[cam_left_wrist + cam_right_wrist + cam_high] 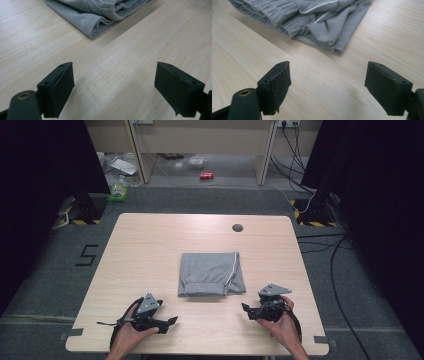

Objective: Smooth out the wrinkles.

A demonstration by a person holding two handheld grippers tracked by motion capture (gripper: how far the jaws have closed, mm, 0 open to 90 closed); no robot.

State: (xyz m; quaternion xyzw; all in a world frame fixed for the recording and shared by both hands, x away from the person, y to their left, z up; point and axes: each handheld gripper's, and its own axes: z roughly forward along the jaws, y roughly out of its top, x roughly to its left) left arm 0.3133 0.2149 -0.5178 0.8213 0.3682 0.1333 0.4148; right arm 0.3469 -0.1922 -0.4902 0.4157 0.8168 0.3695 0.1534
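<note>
A folded grey garment [211, 274] with thin white piping lies in the middle of the wooden table [150, 240]. My left gripper [169, 322] rests near the front edge, left of the garment, jaws open and nothing between them. In the left gripper view the garment's folded corner [95, 15] sits ahead of the gripper [114, 87], a short gap away. My right gripper [248, 310] is by the garment's front right corner, also open and holding nothing. The right gripper view shows the garment's ribbed band and layered edges [312, 20] just beyond that gripper [327, 87].
A small dark round cap [237, 227] is set in the table near its far edge. Cables [340, 285] run over the grey floor to the right. Beyond the table stand stand bases [82, 210] with hazard tape, and a red can [206, 175] lies on the floor.
</note>
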